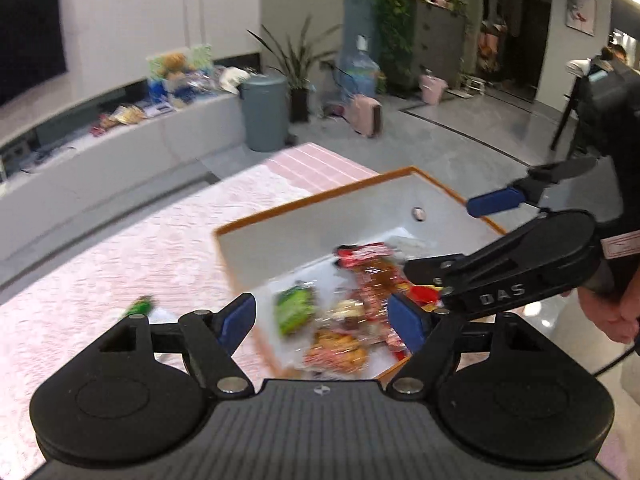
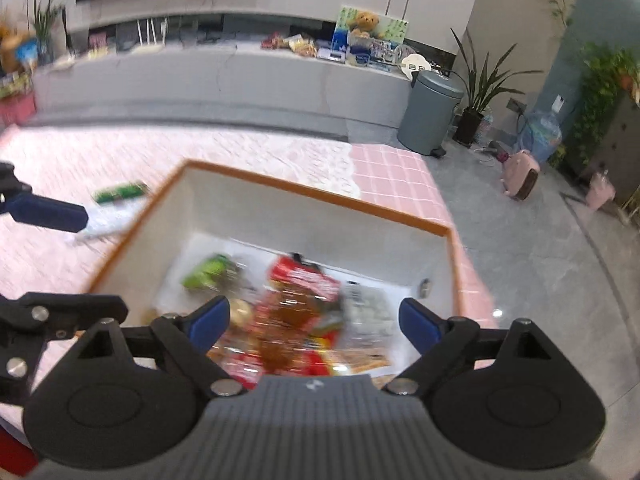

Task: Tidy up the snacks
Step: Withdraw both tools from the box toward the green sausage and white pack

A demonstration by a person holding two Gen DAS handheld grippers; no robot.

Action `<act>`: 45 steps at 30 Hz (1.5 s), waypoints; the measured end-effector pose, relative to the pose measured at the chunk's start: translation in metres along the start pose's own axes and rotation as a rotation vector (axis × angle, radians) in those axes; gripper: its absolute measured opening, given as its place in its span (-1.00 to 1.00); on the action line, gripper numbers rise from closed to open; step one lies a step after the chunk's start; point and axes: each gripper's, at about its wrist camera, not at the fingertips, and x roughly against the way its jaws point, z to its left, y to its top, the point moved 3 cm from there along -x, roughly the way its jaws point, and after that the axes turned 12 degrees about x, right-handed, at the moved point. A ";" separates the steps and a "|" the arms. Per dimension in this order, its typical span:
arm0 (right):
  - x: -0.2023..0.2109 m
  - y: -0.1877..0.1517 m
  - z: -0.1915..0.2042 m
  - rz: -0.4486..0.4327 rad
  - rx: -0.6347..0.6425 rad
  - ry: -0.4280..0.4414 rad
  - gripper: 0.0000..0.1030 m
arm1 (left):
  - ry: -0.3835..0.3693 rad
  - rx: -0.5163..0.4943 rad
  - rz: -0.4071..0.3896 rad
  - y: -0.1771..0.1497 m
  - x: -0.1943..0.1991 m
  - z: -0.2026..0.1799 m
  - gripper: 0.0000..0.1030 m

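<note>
- Box [image 2: 320, 196] with white walls and an orange rim sits on the desk [image 2: 200, 152] under a pink cloth; serves as the landmark here.
- Inside the box: a heap of snack packets, with a green packet [image 2: 208, 272] toward its left side, red packets [image 2: 304, 280] in the middle, a pale packet [image 2: 364, 304] to the right. Blurred, so labels unreadable.
- Outside the box, just left of its rim: one more green snack [image 2: 120, 193] lying on the cloth, beside something white.
- Left gripper [image 1: 320, 320] hovers over the near left edge of the box, fingers [image 1: 238, 318] spread apart, nothing between them.
- Right gripper [image 2: 316, 324] hangs over the near side of the box, above the heap, fingers [image 2: 420, 324] likewise wide apart and empty.
- Probable step: fetching the stray green snack left of the box and adding it to the rest.
- Best done with the left gripper, already nearer that side; approach low and flat, close on the packet's middle, not its crinkly end.
- Worth keeping the right gripper clear of the rim meanwhile.
- Risk: a thin wrapper slipping, or the cloth bunching under the fingers.
</note>
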 end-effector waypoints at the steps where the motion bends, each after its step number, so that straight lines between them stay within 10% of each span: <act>1: 0.003 0.000 0.007 -0.017 -0.013 0.008 0.73 | 0.014 0.003 -0.013 -0.002 0.005 0.005 0.71; 18: 0.016 0.014 0.131 -0.254 0.000 0.087 0.69 | 0.145 0.150 -0.103 -0.043 0.057 0.110 0.71; 45: -0.112 0.069 0.211 -0.084 -0.083 0.229 0.11 | 0.193 0.288 0.004 -0.068 -0.002 0.235 0.43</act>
